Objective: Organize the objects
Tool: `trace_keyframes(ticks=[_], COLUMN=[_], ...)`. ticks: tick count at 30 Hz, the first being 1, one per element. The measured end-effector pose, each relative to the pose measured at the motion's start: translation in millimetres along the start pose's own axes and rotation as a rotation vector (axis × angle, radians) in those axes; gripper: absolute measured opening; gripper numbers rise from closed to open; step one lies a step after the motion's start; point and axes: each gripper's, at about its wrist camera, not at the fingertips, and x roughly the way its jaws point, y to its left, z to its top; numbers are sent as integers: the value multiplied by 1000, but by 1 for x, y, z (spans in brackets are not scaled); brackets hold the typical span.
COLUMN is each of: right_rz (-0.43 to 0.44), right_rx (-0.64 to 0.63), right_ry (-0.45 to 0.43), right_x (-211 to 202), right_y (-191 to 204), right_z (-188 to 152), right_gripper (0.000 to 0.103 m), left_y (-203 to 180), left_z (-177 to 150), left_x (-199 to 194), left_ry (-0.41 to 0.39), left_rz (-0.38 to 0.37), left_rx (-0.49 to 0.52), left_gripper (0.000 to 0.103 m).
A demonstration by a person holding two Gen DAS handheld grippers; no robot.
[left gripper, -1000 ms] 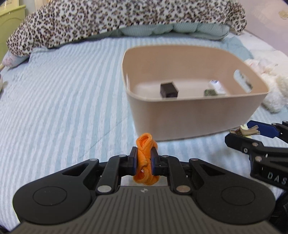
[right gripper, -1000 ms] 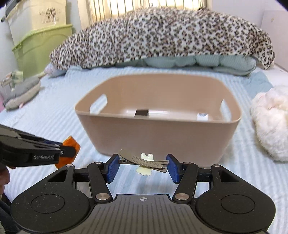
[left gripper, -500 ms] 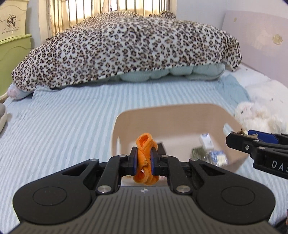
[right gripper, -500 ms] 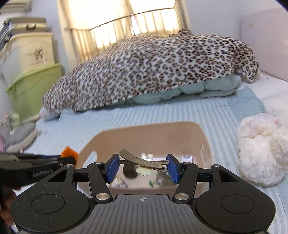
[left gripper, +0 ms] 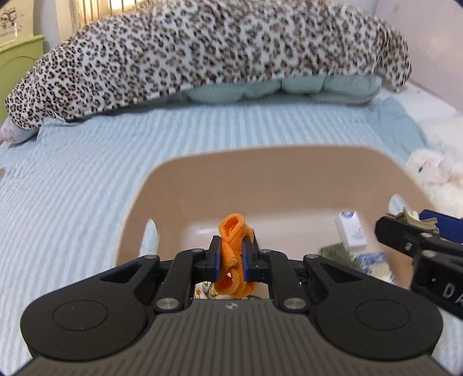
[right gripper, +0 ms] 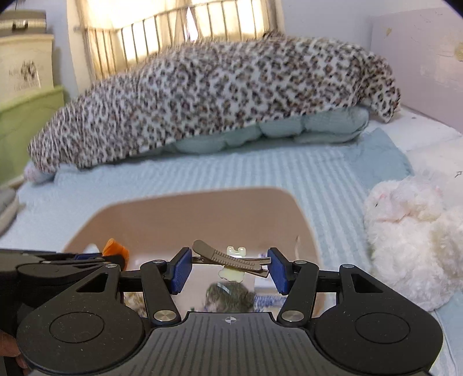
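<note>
Your left gripper (left gripper: 231, 257) jaws pinch the orange scrunchie (left gripper: 234, 231) mid-loop over the bin (left gripper: 277, 167): soft, light, won't slip. Right gripper (right gripper: 230, 267) jaws clamp the hair clip (right gripper: 228, 257) endwise: stiff, slick, could pivot.

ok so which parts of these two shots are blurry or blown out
Left wrist view: the left gripper and orange hair tie are sharp, while the beige bin rim and leopard blanket are smeared. Right wrist view: the window behind the headboard is blown out, the blanket is blurred, and the hair clip in the right gripper stays crisp.
</note>
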Motion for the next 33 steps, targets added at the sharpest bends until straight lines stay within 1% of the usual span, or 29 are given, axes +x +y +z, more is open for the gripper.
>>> trace_keyframes(ticks=[3, 6, 8, 9, 10, 11, 12, 13, 15, 16, 18, 20, 25, 33], right_rz=[-18, -22, -23, -27, -30, -35, -33, -25, -18, -15, -5, 5, -11, -26], right_rx=[-38, -55, -66, -77, -90, -94, -89, -81, -62, -54, -32, -17, -20, 1], right_ry=[38, 70, 93, 97, 101, 99, 97, 99, 101, 100, 96, 95, 80, 92], right_x=[12, 18, 20, 19, 19, 17, 16, 13, 9, 6, 0, -8, -29, -63], right_y=[7, 12, 15, 16, 18, 18, 17, 16, 11, 9, 5, 1, -1, -4], right_z=[-7, -12, -15, -17, -18, -18, -19, -18, -16, -15, -12, -9, -7, -15], right_gripper=[54, 54, 54, 54, 59, 63, 65, 68, 73, 78, 81, 89, 95, 95], left_y=[3, 8, 8, 7, 5, 4, 2, 1, 0, 0, 2, 5, 9, 13], left_z=[-4, -7, -7, -6, -5, -4, -2, -2, 1, 2, 3, 4, 0, -15], left_x=[9, 14, 13, 11, 8, 5, 2, -2, -11, -15, -23, -31, -59, -98], left_ry=[45, 80, 88, 86, 85, 82, 76, 67, 45, 35, 27, 22, 2, 7], left_rz=[27, 18, 16, 12, 11, 10, 11, 16, 34, 41, 48, 50, 56, 36], left_rx=[7, -12, -17, -16, -15, -12, -10, -11, -12, -12, -13, -18, -27, -20], left_gripper=[15, 16, 19, 24, 33, 38, 50, 59, 66, 68, 69, 69, 76, 77])
